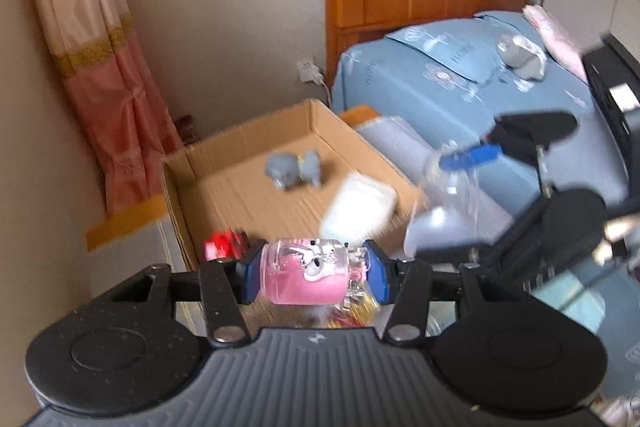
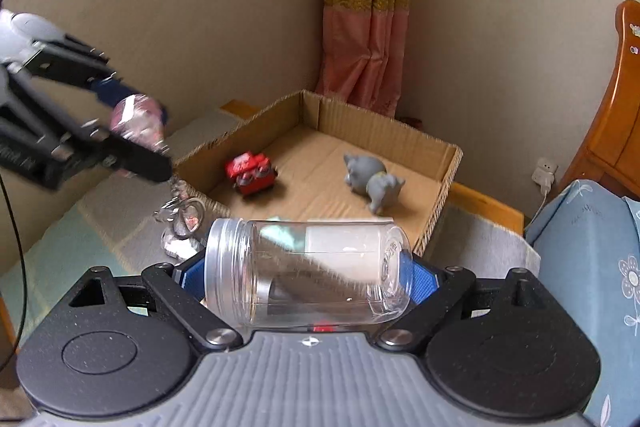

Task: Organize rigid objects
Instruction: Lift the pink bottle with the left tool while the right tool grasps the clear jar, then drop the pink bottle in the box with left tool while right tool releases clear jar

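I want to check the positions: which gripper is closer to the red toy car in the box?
Left, probably. The left gripper, holding the pink keychain, hovers just by the red toy car at the box's near edge. The right gripper, holding the clear jar, looks slightly farther back.

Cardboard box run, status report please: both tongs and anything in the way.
Left tongs shut on pink keychain. Right tongs shut on clear jar. Cardboard box ahead holds red toy, grey figurines. Path open.
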Available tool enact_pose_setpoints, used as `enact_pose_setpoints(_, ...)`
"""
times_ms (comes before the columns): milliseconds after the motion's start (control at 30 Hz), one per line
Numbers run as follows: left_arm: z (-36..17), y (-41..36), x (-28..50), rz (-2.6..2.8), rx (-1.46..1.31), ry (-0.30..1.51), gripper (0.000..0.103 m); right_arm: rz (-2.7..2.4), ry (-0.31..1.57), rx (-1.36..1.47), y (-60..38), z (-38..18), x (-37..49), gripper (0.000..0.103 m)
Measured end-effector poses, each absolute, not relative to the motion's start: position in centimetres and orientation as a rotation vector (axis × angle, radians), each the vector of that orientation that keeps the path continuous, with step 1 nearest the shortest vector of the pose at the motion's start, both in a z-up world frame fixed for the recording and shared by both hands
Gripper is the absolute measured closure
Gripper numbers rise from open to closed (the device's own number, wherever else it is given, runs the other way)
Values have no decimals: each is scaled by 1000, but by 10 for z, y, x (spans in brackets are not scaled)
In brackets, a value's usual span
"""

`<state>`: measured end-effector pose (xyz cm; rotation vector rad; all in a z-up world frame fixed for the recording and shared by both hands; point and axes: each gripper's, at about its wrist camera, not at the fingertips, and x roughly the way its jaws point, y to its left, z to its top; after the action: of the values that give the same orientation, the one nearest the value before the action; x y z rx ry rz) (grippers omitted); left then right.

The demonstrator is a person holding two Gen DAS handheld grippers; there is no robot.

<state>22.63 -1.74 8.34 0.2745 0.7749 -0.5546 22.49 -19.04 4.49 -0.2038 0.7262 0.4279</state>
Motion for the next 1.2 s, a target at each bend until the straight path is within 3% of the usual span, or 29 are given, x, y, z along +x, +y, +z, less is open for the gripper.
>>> enact_pose_setpoints(600,38,-29,399,-338,247,884,53,407,762,-142,-191,40,302,8)
enact_pose_setpoints(633,35,-30,404,-337,251,891,50,407,766,-143,-190,39,304,8)
enact_pose_setpoints(700,32,-31,409,-319,266,880,34,402,773,-143,-190,37,308,8)
enact_pose_setpoints(733,32,-32,410,-304,277,871,20,401,778,-141,-189,36,311,8)
enact_pose_setpoints(767,31,-33,409,-286,287,863,16,400,782,-137,-189,35,313,8)
enact_pose_setpoints(1067,35,-23,393,-288,302,862,16,369,780,-134,-177,31,335,8)
enact_pose_setpoints(1133,38,-19,389,-281,299,858,16,358,776,-143,-174,31,338,0)
enact_pose_setpoints(1200,40,-14,384,-275,293,856,13,344,780,-158,-171,32,340,0)
